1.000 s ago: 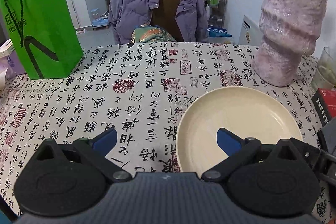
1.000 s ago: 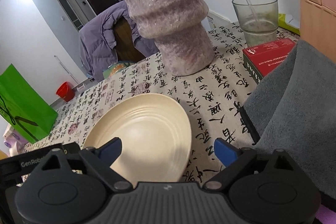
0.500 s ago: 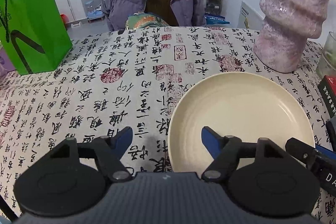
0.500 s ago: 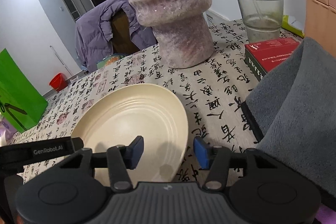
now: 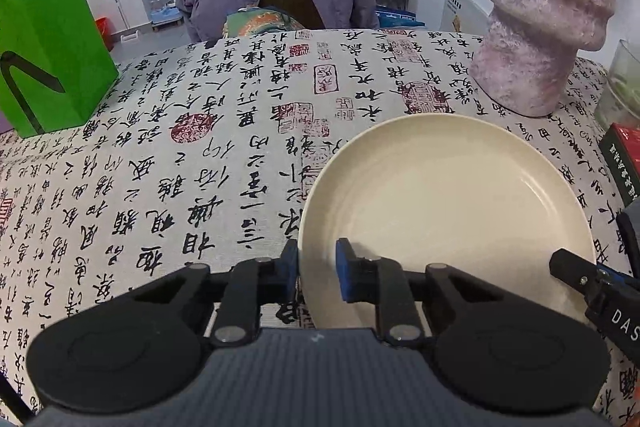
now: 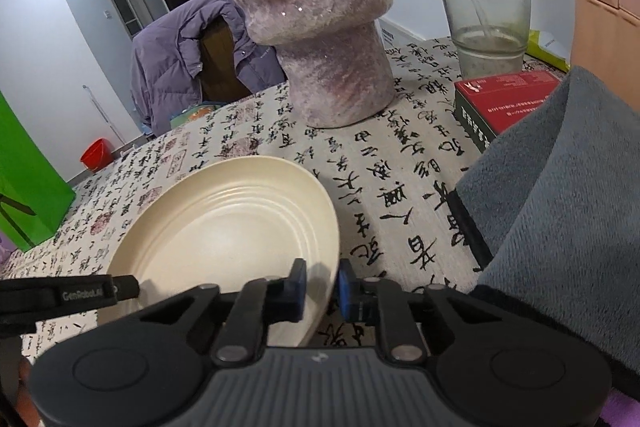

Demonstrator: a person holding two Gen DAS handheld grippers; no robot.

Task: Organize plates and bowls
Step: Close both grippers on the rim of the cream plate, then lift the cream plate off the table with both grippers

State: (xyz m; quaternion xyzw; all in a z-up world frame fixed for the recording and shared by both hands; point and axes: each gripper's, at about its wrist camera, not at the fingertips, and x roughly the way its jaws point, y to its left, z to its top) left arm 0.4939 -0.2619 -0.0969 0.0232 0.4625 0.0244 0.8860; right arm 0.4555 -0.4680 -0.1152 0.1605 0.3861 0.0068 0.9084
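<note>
Cream plate [image 5: 448,211] gripped at two rim points on the calligraphy-print surface [image 5: 200,155].

Left hand-held gripper [image 5: 318,277] pinches the plate rim at 7 o'clock, one blue pad outside and one inside. Right hand-held gripper [image 6: 322,291] pinches the rim at 4 o'clock likewise. Mottled pink vase [image 5: 548,15] stands at 1 o'clock of the plate, apart from it. Red box [image 6: 506,103] and grey towel [image 6: 560,219] lie at 3 o'clock; green bag [image 5: 44,23] at 10 o'clock, well apart.

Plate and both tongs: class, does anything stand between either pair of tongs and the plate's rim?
Nothing visible does. The left tongs straddle the plate's near left rim, and the right tongs straddle its near right rim. The vase and grey cloth stand clear of both.
</note>
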